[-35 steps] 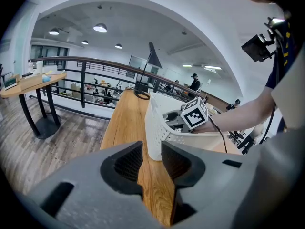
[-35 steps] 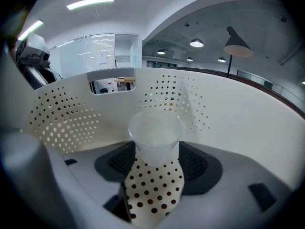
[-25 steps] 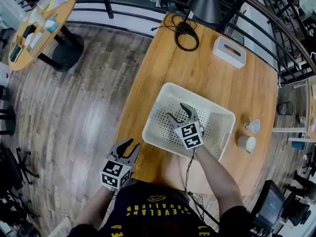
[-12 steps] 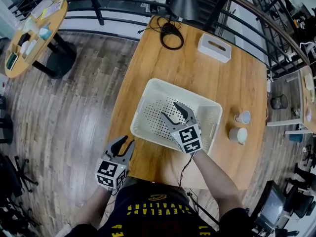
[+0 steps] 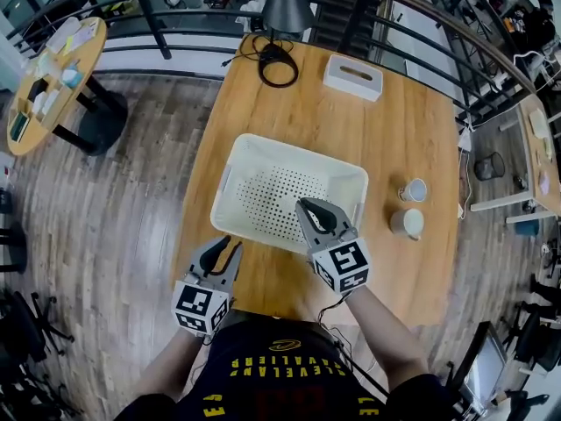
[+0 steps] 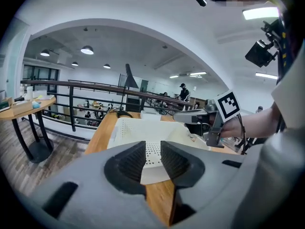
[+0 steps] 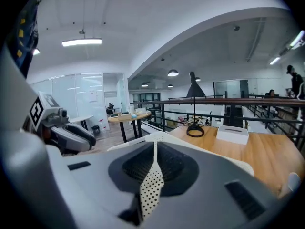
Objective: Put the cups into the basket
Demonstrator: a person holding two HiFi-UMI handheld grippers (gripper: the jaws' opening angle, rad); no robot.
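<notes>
A white perforated basket (image 5: pixel 230 178) stands mid-table. Two white cups (image 5: pixel 414 190) (image 5: pixel 408 224) sit on the wood to its right, apart from both grippers. My right gripper (image 5: pixel 307 209) hovers over the basket's near right part; its jaws are closing to a thin slit with nothing between them, and only the basket's dotted floor (image 7: pixel 151 190) shows through. My left gripper (image 5: pixel 226 246) stays at the table's near left edge, open and empty, pointing at the basket (image 6: pixel 143 130). The right gripper (image 6: pixel 180 118) shows in the left gripper view.
A white tissue box (image 5: pixel 352 76), a coiled black cable (image 5: pixel 272 60) and a dark lamp (image 5: pixel 287 7) are at the table's far end. A round side table (image 5: pixel 54 68) stands on the floor to the left, beyond a black railing. A cup's edge (image 7: pixel 290 182) shows at right.
The right gripper's jaws have gone from wide apart to nearly together, and it drew back toward the basket's near right side. The left gripper has hardly moved.
</notes>
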